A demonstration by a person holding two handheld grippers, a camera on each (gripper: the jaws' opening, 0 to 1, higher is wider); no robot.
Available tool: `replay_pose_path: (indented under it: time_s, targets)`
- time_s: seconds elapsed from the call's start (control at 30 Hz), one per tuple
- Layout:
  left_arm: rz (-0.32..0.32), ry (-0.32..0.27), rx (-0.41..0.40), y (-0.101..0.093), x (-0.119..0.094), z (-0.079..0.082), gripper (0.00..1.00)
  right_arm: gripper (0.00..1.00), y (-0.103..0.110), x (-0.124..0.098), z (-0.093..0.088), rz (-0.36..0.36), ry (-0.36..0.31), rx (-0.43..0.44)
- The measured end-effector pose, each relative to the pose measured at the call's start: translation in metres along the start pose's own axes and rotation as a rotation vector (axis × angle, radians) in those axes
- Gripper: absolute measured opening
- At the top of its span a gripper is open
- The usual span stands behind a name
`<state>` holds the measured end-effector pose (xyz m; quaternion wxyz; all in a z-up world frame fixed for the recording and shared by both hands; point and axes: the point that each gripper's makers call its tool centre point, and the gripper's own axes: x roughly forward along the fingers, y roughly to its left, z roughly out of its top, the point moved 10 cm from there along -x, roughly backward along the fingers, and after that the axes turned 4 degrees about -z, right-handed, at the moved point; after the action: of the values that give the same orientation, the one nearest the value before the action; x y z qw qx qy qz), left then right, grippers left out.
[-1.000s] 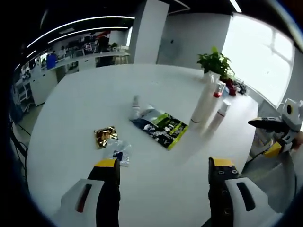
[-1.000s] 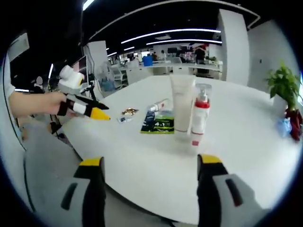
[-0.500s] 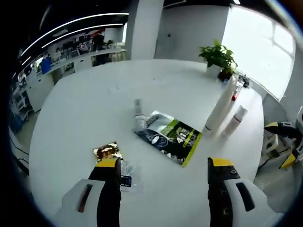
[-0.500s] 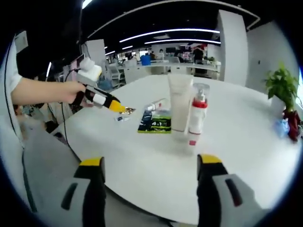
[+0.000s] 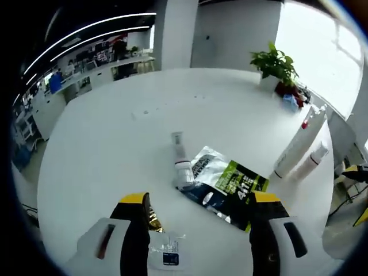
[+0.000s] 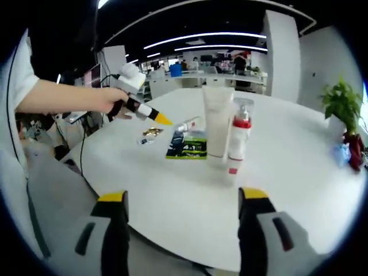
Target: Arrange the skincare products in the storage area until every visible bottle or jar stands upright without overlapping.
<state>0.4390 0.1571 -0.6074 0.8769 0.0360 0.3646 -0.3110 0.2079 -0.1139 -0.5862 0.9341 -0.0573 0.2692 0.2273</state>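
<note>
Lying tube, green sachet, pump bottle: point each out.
lying tube (image 5: 181,164), left gripper view, mid-body.
green sachet (image 5: 233,187), left gripper view, printed face.
pump bottle (image 6: 237,141), right gripper view, white body.

Most of the round white tabletop (image 5: 103,144) lies bare on its far and left sides in the left gripper view, giving open passage there. Between the left tool (image 5: 195,204) and that room lie a small white tube on its side (image 5: 181,164), touching a flat green-and-black foil sachet (image 5: 227,187), with a crumpled gold wrapper (image 5: 154,221) and a clear plastic packet (image 5: 167,253) close to the jaws. To the right stand a tall white upright tube (image 5: 296,146) and a red-collared white pump bottle (image 6: 237,135), just beside each other. A potted green plant (image 5: 276,63) stands at the far edge. In the right gripper view, the near tabletop before the right tool (image 6: 181,198) is open.
</note>
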Motion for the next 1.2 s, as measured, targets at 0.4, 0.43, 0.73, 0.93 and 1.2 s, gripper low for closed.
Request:
replay_pose_path:
  time_s: [0.4,0.43,0.73,0.93,1.2]
  targets:
    - [0.025,0.071,0.038,0.01,0.047,0.008,0.55,0.78,-0.002,0.001,-0.001,-0.016,0.013,0.013]
    - [0.028,0.074,0.037,0.01,0.049,0.008,0.53,0.78,-0.001,0.001,-0.001,-0.013,0.016,0.012]
    - [0.059,0.109,0.014,0.023,0.075,0.017,0.39,0.77,-0.003,0.001,-0.002,-0.024,0.023,0.016]
    - [0.064,0.16,0.025,0.027,0.089,0.026,0.38,0.76,-0.002,0.002,-0.002,-0.025,0.03,0.014]
    - [0.069,0.219,0.057,0.029,0.102,0.027,0.35,0.76,-0.003,0.003,-0.003,-0.033,0.034,0.006]
